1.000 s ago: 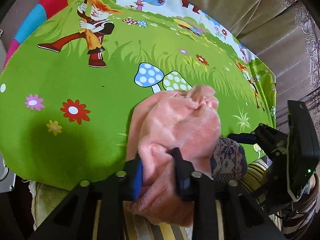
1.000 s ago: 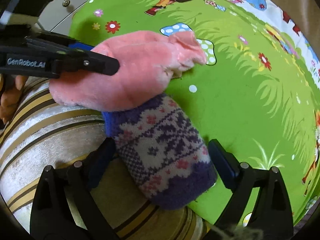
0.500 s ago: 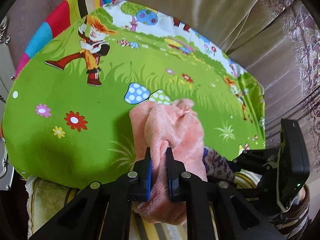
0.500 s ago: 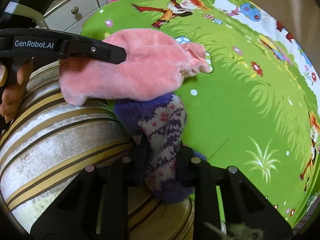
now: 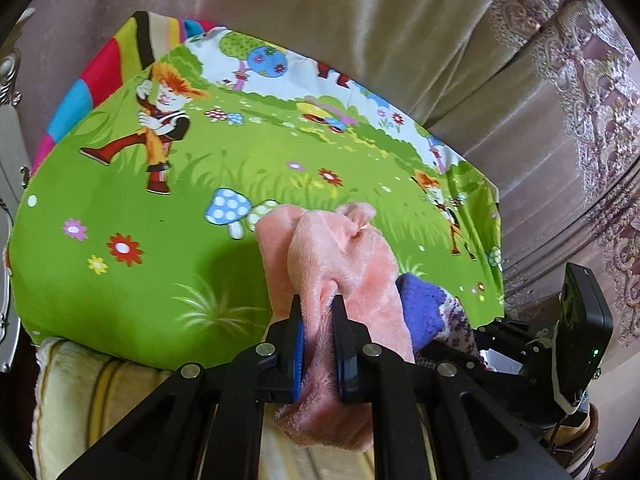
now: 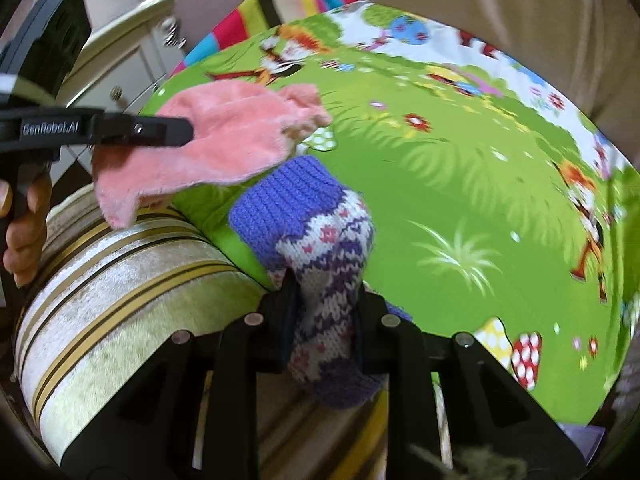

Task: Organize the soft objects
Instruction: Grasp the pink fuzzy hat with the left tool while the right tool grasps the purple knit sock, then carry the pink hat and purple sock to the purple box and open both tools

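A fuzzy pink sock [image 5: 340, 256] is pinched between the pads of my left gripper [image 5: 318, 308], which is shut on it and holds it above the green cartoon sheet [image 5: 160, 264]. From the right wrist view the same pink sock [image 6: 232, 136] hangs from the left gripper [image 6: 176, 133] at the upper left. My right gripper [image 6: 324, 292] is shut on a purple and white knitted sock [image 6: 320, 236], whose ribbed cuff points away from me. That knitted sock [image 5: 428, 308] shows just right of the pink one.
A striped beige cushion edge [image 6: 120, 264] runs under both socks. Beige curtains [image 5: 400, 40] hang behind the sheet. A white cabinet with knobs [image 6: 132, 68] stands at the left. A person's hand [image 6: 24, 236] grips the left tool.
The right gripper's jaws closed on the knitted sock, and the left's narrowed on the pink one. Both socks have since lifted off the sheet and cushion.
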`<action>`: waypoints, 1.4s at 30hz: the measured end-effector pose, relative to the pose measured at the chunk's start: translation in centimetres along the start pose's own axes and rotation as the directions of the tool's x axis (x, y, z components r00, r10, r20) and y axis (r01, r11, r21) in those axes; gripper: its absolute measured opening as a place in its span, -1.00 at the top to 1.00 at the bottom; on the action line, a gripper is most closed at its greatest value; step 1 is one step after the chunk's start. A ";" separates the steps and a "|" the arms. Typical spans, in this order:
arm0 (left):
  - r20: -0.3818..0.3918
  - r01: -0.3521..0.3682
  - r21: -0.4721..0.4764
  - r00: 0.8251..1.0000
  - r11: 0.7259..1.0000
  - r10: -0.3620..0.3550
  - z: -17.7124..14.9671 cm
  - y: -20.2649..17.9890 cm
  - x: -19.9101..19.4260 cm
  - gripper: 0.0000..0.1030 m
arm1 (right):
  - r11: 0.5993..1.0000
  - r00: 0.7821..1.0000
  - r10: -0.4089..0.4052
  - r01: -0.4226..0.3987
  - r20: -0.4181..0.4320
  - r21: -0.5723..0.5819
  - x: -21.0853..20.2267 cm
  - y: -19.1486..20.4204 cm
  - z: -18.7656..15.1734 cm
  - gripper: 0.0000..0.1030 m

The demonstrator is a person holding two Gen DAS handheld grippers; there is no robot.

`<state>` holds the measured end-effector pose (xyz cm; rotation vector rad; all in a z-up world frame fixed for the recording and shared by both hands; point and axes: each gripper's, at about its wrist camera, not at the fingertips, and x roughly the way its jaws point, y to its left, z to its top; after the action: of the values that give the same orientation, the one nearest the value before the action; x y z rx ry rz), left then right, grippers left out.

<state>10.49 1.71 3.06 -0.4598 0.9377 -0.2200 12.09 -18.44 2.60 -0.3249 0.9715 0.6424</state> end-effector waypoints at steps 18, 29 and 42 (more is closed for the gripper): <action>-0.042 0.105 0.167 0.994 0.980 -0.099 -2.3 -11.4 1.6 0.77 | 0.949 0.973 -0.214 0.185 0.091 0.254 -8.9 -5.8 -7.0 0.48; -0.104 0.179 0.235 0.982 0.955 -0.159 -4.8 -18.1 3.6 0.77 | 0.865 0.938 -0.337 0.275 0.079 0.419 -13.3 -10.2 -12.8 0.48; -0.196 0.246 0.315 0.962 0.917 -0.191 -7.6 -26.2 7.4 0.77 | 0.696 0.860 -0.511 0.415 -0.002 0.586 -17.8 -14.7 -19.5 0.47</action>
<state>8.98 -26.29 6.20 -0.2297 0.9834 -0.6213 1.46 -46.44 6.82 0.0281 0.8316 -0.1109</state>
